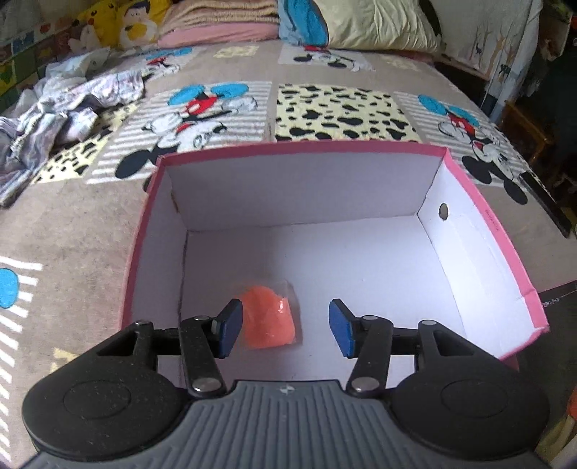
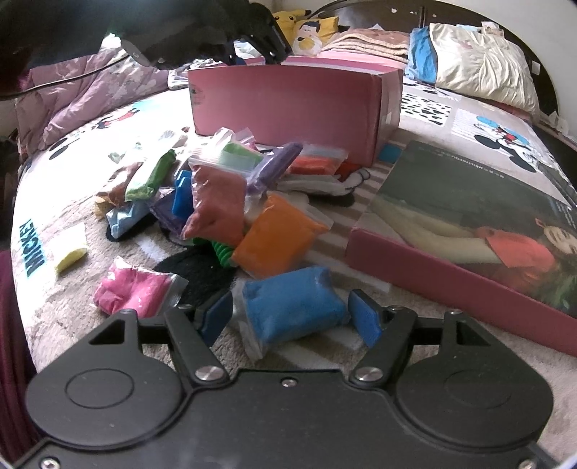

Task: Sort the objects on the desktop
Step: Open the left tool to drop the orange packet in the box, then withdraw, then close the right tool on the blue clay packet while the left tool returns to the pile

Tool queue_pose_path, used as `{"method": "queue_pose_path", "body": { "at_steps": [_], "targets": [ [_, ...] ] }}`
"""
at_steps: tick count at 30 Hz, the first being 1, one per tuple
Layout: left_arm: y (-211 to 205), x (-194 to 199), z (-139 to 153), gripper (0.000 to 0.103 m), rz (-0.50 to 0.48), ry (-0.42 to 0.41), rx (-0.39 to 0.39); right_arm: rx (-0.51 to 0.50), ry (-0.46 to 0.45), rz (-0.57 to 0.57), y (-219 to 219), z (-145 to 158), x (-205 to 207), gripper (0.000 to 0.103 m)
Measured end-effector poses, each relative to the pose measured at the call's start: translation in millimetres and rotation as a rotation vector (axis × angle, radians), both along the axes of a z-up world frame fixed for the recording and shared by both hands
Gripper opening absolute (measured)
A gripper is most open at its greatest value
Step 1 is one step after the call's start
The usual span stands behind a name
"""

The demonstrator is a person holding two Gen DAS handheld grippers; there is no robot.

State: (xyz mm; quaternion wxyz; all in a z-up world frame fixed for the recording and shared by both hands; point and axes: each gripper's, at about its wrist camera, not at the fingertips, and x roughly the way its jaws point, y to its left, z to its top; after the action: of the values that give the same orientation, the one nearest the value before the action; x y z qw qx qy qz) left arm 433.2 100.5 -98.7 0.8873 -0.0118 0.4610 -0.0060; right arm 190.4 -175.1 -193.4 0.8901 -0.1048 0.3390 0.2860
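Observation:
A pink cardboard box (image 1: pixel 505 252) with a white inside sits on the bed. An orange clay bag (image 1: pixel 268 319) lies on its floor. My left gripper (image 1: pixel 285 326) hangs open above the box, over that bag, holding nothing. In the right wrist view the box (image 2: pixel 288 108) stands behind a pile of coloured clay bags (image 2: pixel 216 202). My right gripper (image 2: pixel 290 317) is open, its fingers either side of a blue clay bag (image 2: pixel 294 306) on the bedspread. The left gripper (image 2: pixel 259 39) shows above the box's rim.
The box lid (image 2: pixel 468 231), printed with a picture, lies right of the pile. A pink bag (image 2: pixel 133 288) and a yellow bag (image 2: pixel 70 258) lie apart at the left. Crumpled clothes (image 1: pixel 68 112), pillows (image 2: pixel 479 61) and plush toys (image 1: pixel 119 21) sit further back.

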Motion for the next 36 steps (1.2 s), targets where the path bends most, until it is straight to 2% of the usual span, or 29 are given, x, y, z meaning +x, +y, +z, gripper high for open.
{"method": "queue_pose_path", "body": {
  "at_steps": [11,18,23,27,28,30,32,36],
  "targets": [
    [-0.1,-58.1,26.3,0.051,-0.039,-0.089,-0.028,-0.05,-0.032,0.079,2.7,4.4,-5.2,0.071],
    [2.6,-111.6,31.8,0.051,-0.051,-0.146,-0.108,-0.118,-0.073,0.196,5.0,8.6,-6.8,0.071],
    [-2.7,-156.0,26.9,0.051,-0.075,-0.18,-0.13,-0.154,-0.083,0.267,7.1,11.4,-4.3,0.071],
    [-8.3,-189.9,21.0,0.052,-0.081,-0.234,-0.116,-0.169,-0.072,0.297,9.3,12.2,0.7,0.072],
    [-9.0,-197.8,18.3,0.056,-0.075,-0.241,-0.115,-0.172,-0.063,0.3,10.0,11.7,2.6,0.072],
    [-8.1,-212.2,11.5,0.062,-0.053,-0.243,-0.141,-0.166,-0.042,0.294,10.8,10.4,6.5,0.072],
    [-5.3,-226.4,3.5,0.062,-0.031,-0.235,-0.174,-0.159,-0.027,0.286,11.3,9.1,8.4,0.072],
    [-4.4,-253.7,-14.1,0.062,0.012,-0.211,-0.177,-0.151,-0.003,0.276,11.2,6.2,9.9,0.071]
  ]
}}
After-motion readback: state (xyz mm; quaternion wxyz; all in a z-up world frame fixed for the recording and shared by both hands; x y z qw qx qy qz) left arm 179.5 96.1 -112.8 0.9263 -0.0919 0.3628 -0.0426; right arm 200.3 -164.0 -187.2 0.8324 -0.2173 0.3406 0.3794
